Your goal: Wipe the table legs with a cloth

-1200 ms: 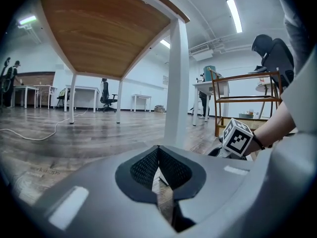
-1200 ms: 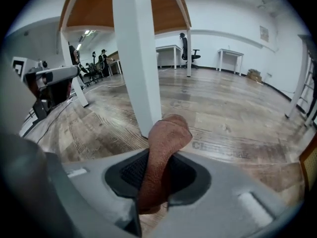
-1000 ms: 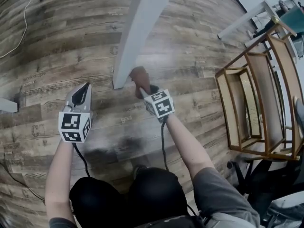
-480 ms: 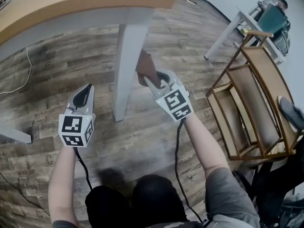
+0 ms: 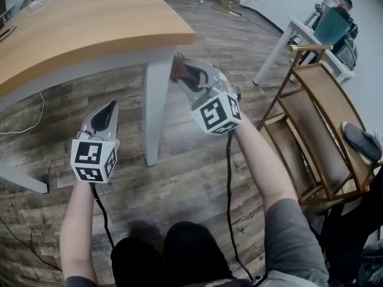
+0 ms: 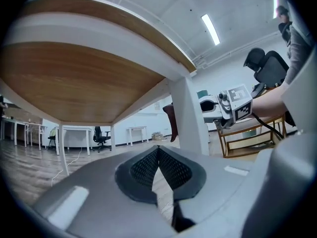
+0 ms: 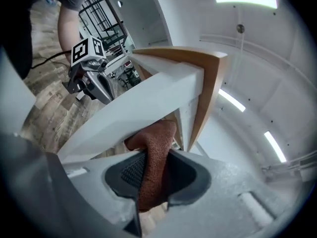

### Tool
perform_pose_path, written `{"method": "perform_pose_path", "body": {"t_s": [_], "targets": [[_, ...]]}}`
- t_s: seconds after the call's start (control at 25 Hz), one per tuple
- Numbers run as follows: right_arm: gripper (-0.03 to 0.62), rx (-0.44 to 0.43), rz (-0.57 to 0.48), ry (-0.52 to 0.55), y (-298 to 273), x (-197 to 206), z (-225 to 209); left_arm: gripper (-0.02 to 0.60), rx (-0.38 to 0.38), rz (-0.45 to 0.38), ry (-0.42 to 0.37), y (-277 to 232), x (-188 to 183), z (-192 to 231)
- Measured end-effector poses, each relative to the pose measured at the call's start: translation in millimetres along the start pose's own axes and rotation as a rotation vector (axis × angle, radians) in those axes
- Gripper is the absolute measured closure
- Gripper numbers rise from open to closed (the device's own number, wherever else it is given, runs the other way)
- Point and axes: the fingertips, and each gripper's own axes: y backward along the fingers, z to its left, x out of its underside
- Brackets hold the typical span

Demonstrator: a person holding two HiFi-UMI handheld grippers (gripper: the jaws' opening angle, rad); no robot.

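Observation:
A white table leg (image 5: pixel 154 106) stands under the wooden tabletop (image 5: pixel 78 28). My right gripper (image 5: pixel 187 76) is shut on a brown cloth (image 5: pixel 178 69) and presses it against the top of the leg, just under the tabletop. In the right gripper view the cloth (image 7: pixel 154 152) hangs between the jaws of that gripper (image 7: pixel 153 175), against the leg (image 7: pixel 133 108). My left gripper (image 5: pixel 106 115) hovers left of the leg, shut with nothing in it. In the left gripper view, past that gripper (image 6: pixel 158 155), the leg (image 6: pixel 190 118) and the cloth (image 6: pixel 171 123) show beyond.
A wooden chair frame (image 5: pixel 317 130) stands close on the right. A white table (image 5: pixel 287 37) and a seated person (image 5: pixel 338 17) are at the far right. Another white leg (image 5: pixel 21 181) and a white cable (image 5: pixel 30 124) lie at the left on the plank floor.
My right gripper has carried the cloth up the leg from its foot to just under the tabletop. The left gripper has stayed beside the leg, still shut.

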Motion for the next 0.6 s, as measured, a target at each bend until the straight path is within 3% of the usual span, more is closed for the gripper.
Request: {"method": "perform_pose_path", "body": {"t_s": [0.2,0.36,0.6], "targets": [[0.503,0.043,-0.036,0.122,-3.9,-15.9,-20.8,0.563,0.012,-0.017,-0.027,-5.2,-13.9,-5.2],[0.503,0.067,-0.042,0.158,-5.2,-25.8,-21.5,0.563,0.010,-0.036,-0.051,-7.6,-19.5,-6.3],[0.503,0.022,-0.036,0.206,-9.0,-13.0,10.9,0.563,-0.009,-0.014,-0.050,-5.2,11.4,-9.6]]}}
